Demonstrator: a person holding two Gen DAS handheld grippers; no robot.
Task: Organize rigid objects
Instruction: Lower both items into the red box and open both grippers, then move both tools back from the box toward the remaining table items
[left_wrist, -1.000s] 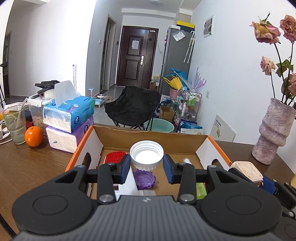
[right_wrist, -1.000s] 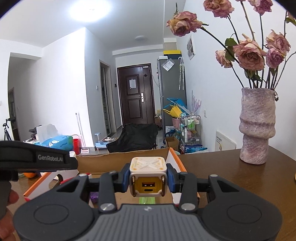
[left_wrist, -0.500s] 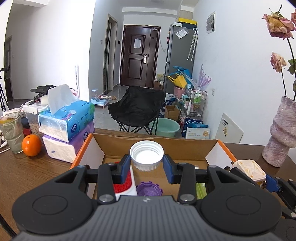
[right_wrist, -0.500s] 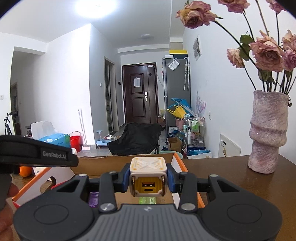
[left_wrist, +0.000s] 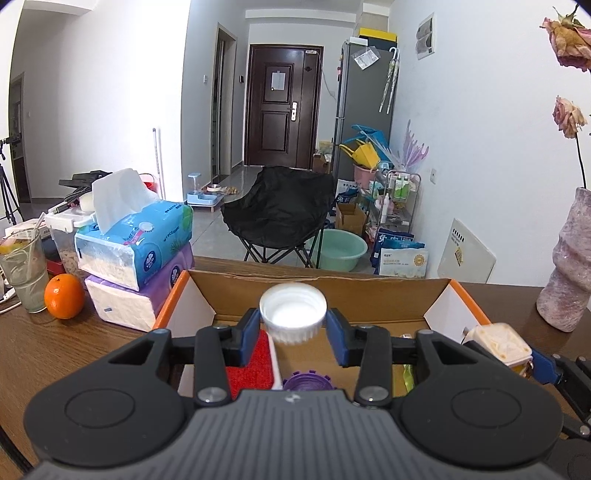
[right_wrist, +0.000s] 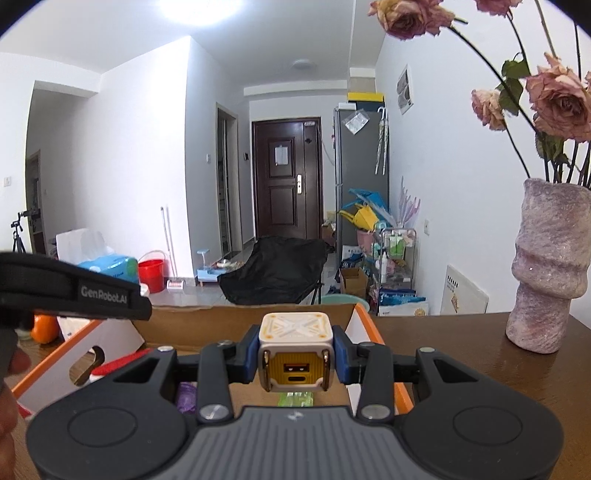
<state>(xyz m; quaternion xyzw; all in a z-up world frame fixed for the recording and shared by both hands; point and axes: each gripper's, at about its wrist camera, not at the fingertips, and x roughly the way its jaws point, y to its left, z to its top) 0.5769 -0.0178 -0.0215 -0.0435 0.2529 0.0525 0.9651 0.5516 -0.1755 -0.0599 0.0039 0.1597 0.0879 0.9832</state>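
The round white plastic screw cap (left_wrist: 293, 314), ribbed around its rim and turned with its hollow side up, sits between the blue-padded fingers of the left gripper (left_wrist: 293, 334). The jaws are opening; a narrow gap shows on the cap's left side, and the pad on its right lies at the rim, so the pads no longer press on it. The cap is above the open brown cardboard box with orange edges and white flaps (left_wrist: 325, 286), towards the box's far wall. Down in the box lie a red textured pad with a white edge (left_wrist: 251, 363) and a purple toothed plastic lid (left_wrist: 308, 380), both below and nearer the camera than the cap.

The small cube-shaped charger with a cream top and a yellow front face bearing two ports (right_wrist: 294, 352) is clamped between the blue pads of the right gripper (right_wrist: 294, 356), whose jaws are narrow and press on the cube's two sides. It hangs over the box's right-hand part, just inside the orange edge. A textured mauve ceramic vase (right_wrist: 550, 266) stands on the dark wooden table (right_wrist: 461, 343), well to the right.
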